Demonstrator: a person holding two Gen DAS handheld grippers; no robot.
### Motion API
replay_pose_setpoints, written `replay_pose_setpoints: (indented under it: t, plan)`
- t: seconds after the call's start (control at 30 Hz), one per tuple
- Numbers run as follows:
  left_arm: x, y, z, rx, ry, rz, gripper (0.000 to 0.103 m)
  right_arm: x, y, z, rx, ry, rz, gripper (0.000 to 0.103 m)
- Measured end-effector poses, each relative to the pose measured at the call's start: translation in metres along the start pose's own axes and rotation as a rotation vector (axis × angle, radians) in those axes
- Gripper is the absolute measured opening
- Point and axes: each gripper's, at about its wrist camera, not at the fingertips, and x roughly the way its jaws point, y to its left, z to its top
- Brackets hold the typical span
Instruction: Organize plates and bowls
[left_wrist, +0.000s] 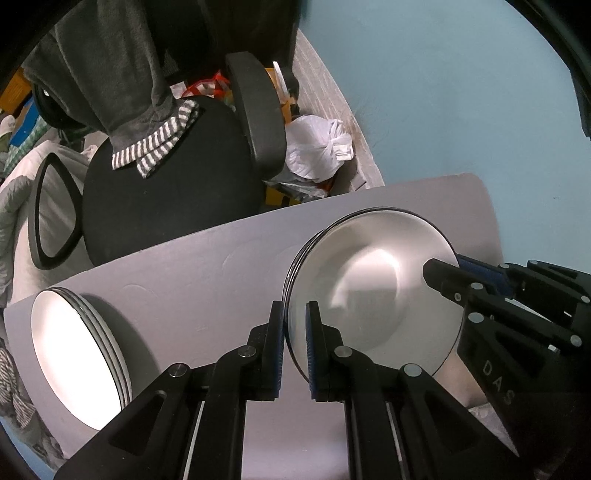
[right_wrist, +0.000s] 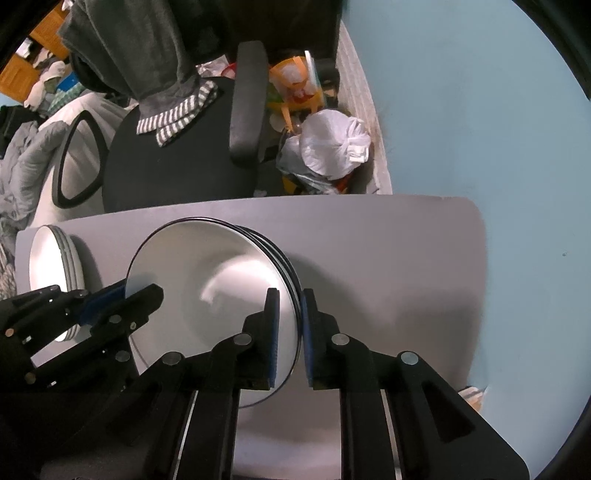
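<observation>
Two grippers, left gripper (left_wrist: 295, 332) and right gripper (right_wrist: 290, 325), pinched opposite rims of the top steel plate (left_wrist: 369, 288), jaws closed on it above its stack on the tabletop (right_wrist: 388, 258); stiff, light, probably slippery, best held by the rim

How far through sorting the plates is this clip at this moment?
Looks late on. Done: a white plate stack sits at the table's left end, and a steel plate stack stands beside it. In hand: the left tongs and right tongs each clamp opposite rims of the top steel plate, which is on or just above that stack. Left: release it. No bowls are visible.
</observation>
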Motion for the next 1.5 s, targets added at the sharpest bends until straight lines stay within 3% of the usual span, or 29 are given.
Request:
replay_pose_setpoints:
  t: [0.33,0.5,0.6,0.77,0.93,1.07,1.2,1.5]
  plan:
    - [-0.004,0.007,-0.002,-0.024,-0.001,-0.006,0.013,-0.003,-0.001,-0.002,-0.002,0.01,0.004,0.013]
    - [-0.012,0.012,-0.006,-0.041,-0.022,-0.017,0.027,-0.008,-0.001,-0.003,0.001,-0.002,0.001,0.014]
    - [-0.019,0.013,-0.008,-0.044,-0.04,-0.023,0.028,-0.013,-0.001,-0.004,0.003,-0.017,-0.001,0.024]
    - [-0.03,0.012,-0.011,-0.052,-0.053,-0.036,0.029,-0.022,-0.001,-0.007,-0.001,-0.036,-0.006,0.024]
    - [-0.046,0.009,-0.015,-0.047,-0.101,-0.05,0.045,-0.032,0.0,-0.01,-0.011,-0.058,-0.019,0.033]
    - [-0.055,0.006,-0.017,-0.034,-0.125,-0.038,0.046,-0.038,0.0,-0.011,-0.006,-0.069,-0.002,0.038]
    - [-0.058,0.009,-0.018,-0.034,-0.125,-0.035,0.046,-0.047,0.0,-0.013,-0.008,-0.094,-0.009,0.05]
    - [-0.054,0.025,-0.024,-0.046,-0.101,-0.025,0.047,-0.057,-0.012,-0.018,-0.013,-0.102,-0.019,0.05]
